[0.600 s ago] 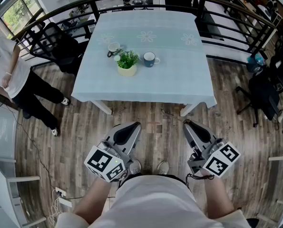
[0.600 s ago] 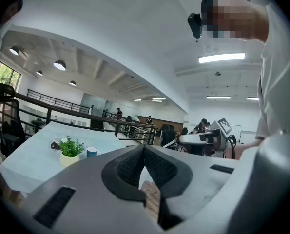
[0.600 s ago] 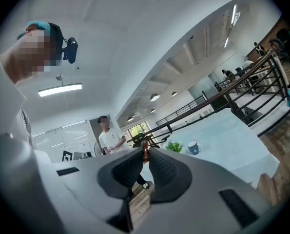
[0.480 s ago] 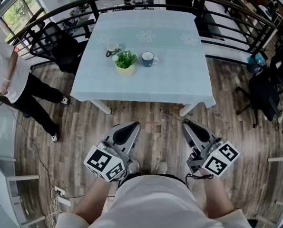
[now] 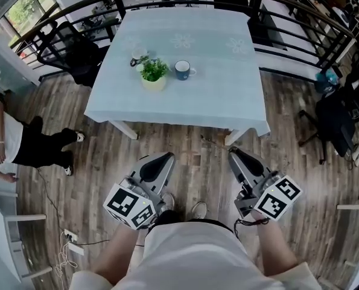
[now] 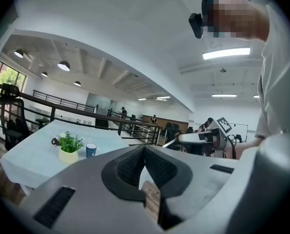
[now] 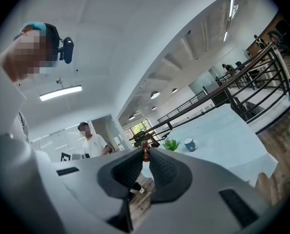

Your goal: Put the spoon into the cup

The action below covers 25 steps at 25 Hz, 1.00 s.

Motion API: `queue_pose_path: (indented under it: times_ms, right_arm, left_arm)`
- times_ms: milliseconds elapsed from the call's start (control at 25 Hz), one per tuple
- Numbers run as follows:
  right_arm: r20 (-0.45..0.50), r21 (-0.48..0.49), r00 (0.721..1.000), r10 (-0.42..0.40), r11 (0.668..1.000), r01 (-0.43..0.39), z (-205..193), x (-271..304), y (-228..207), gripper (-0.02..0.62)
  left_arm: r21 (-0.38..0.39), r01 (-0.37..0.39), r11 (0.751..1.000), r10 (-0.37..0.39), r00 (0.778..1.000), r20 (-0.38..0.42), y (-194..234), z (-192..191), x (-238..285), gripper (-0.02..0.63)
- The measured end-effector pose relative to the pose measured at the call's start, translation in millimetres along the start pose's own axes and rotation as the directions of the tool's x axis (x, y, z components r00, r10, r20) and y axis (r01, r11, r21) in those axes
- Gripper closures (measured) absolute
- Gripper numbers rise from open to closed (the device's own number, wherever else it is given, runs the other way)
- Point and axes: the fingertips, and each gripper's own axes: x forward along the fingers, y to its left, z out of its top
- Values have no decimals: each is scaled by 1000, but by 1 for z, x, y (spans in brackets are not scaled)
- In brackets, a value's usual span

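Far ahead of me stands a table with a pale blue cloth (image 5: 227, 95). On it are a blue cup (image 5: 183, 70), a small potted plant (image 5: 153, 74) and a white cup (image 5: 136, 54) with a small dark item beside it; I cannot make out a spoon at this size. The left gripper view shows the blue cup (image 6: 90, 150) and the plant (image 6: 69, 147); the right gripper view shows the same cup (image 7: 189, 144). My left gripper (image 5: 167, 156) and right gripper (image 5: 232, 153) hang low over the wooden floor, well short of the table, both shut and holding nothing.
A dark railing (image 5: 300, 14) curves round the table's far side, with black chairs (image 5: 70, 50) at the left. A person (image 5: 13, 147) is at the left edge. A black chair (image 5: 336, 122) stands at the right. Cables (image 5: 64, 252) lie on the floor.
The view has shifted, so the table sits slightly higher in frame. The person at the left has moved down and further toward the edge. Both grippers stay shut, nearly in place.
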Motion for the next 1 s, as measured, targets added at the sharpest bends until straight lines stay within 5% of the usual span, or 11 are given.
queue_pose_path:
  times_ms: [480, 1000]
  right_arm:
    - [-11, 5, 1000, 1, 1000, -1, 5, 39, -34, 541]
    - [-31, 27, 997, -71, 997, 71, 8, 157, -87, 541]
  left_arm:
    - [-13, -19, 1000, 19, 1000, 6, 44, -3, 31, 584]
    - [-28, 33, 999, -34, 999, -20, 168, 2, 90, 584]
